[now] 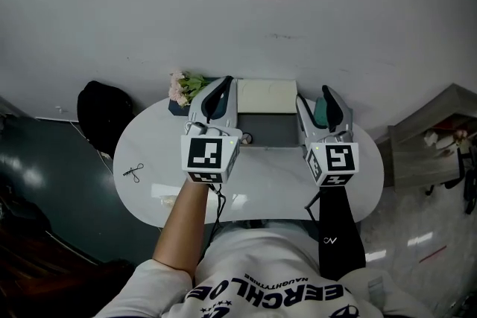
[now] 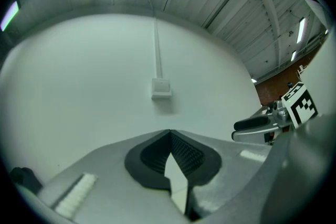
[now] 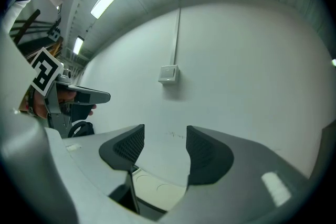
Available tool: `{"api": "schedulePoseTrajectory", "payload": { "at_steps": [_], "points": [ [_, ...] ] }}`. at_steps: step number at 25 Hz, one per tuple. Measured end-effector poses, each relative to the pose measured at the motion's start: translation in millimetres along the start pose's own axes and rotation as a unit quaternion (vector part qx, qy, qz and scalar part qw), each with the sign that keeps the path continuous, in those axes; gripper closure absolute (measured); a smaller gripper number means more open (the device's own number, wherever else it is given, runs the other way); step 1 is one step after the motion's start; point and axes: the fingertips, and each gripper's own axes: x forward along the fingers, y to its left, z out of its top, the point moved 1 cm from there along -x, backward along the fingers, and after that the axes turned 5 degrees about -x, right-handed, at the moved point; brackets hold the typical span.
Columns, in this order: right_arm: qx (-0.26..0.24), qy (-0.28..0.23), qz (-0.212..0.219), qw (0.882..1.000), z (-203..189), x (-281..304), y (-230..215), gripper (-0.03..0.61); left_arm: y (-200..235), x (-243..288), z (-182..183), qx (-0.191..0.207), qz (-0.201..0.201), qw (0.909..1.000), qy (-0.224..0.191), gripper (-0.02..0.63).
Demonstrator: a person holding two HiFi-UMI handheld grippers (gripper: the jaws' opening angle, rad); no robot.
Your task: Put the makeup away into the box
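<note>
Progress was judged unfinished | small black wire-like item point(image 1: 133, 173) was seen on white oval worktop point(image 1: 149, 153), well apart from lid-up grey box point(image 1: 268, 129) | left gripper point(image 2: 169, 134) jaws were closed on nothing | right gripper point(image 3: 165, 134) jaws were held apart, empty

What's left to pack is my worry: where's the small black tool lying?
Head view: the small black tool lies alone on the white table near its left edge, well left of the box and nearer the person than the pink flowers.

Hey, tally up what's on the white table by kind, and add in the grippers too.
Open box: 1
Flower bunch: 1
Small black wire tool: 1
Grippers: 2 (left gripper, right gripper)
Total: 5
</note>
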Motion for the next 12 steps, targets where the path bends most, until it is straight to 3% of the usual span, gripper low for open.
{"api": "schedulePoseTrajectory", "payload": {
  "at_steps": [4, 12],
  "points": [
    [0.0, -0.015, 0.04, 0.999, 4.2, -1.9, 2.8, 0.299, -8.7, -14.9, 12.0, 0.015, 0.027, 0.9994, -0.016, 0.609],
    [0.012, -0.051, 0.152, 0.987, 6.2, -5.3, 46.2, 0.312, -3.8, -77.0, 17.7, 0.037, 0.138, 0.9896, -0.012, 0.607]
  ]
}}
